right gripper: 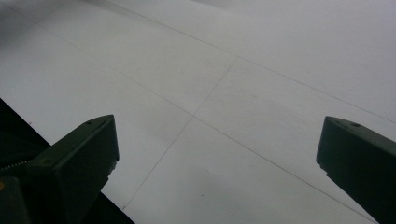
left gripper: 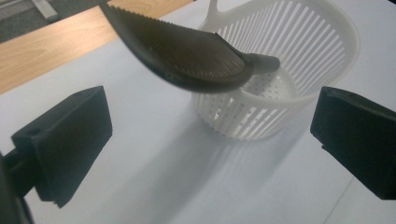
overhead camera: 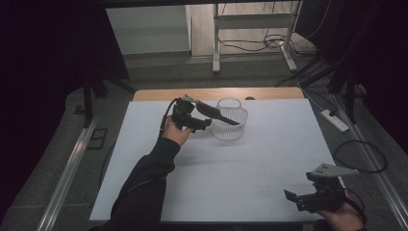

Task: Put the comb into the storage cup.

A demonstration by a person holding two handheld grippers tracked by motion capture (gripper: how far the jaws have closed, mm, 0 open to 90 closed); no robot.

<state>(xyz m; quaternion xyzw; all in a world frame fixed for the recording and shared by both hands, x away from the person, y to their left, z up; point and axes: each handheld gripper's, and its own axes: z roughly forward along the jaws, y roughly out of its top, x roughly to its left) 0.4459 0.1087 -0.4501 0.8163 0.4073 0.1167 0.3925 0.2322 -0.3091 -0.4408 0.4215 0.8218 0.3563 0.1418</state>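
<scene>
A white slotted plastic basket stands on the far middle of the white table. A dark, ridged, elongated tool lies tilted across it, one end down inside the basket and the wide ribbed end sticking out over the rim towards my left gripper. My left gripper is just left of the basket, open, its jaws spread wide below the tool and not touching it. My right gripper hovers open near the front right corner of the table, with bare white surface between its jaws.
A strip of bare wood runs along the table's far edge. On the floor to the right lie a power strip and a looped cable. A metal frame stands beyond the table.
</scene>
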